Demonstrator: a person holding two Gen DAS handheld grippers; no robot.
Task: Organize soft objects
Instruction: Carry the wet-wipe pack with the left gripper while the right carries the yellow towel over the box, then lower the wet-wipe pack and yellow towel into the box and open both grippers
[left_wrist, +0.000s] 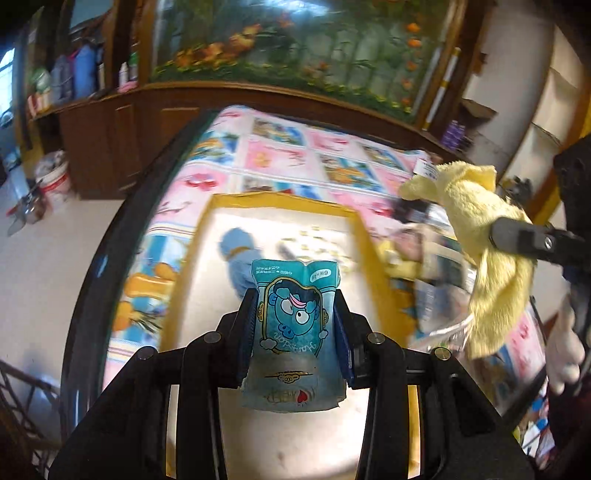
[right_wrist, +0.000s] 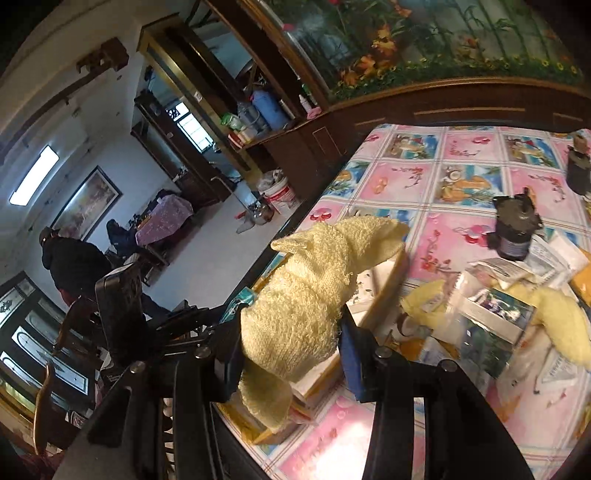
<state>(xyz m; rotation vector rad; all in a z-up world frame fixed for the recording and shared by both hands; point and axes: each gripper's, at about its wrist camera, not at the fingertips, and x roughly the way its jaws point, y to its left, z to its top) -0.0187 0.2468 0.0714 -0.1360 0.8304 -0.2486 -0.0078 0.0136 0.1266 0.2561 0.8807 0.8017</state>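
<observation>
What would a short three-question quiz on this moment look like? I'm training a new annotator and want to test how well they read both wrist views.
1. True or false: the left tool is clamped on a teal tissue pack.
2. What does the right tool hold? A) a yellow towel B) a dark bottle C) a newspaper
3. In the left wrist view, what already lies inside the yellow-rimmed box below the pack?

Key
1. True: both pads press its sides.
2. A: the towel is bunched between the pads and droops below them.
3. A light blue soft item; the picture is too blurred to say just what it is.
</observation>
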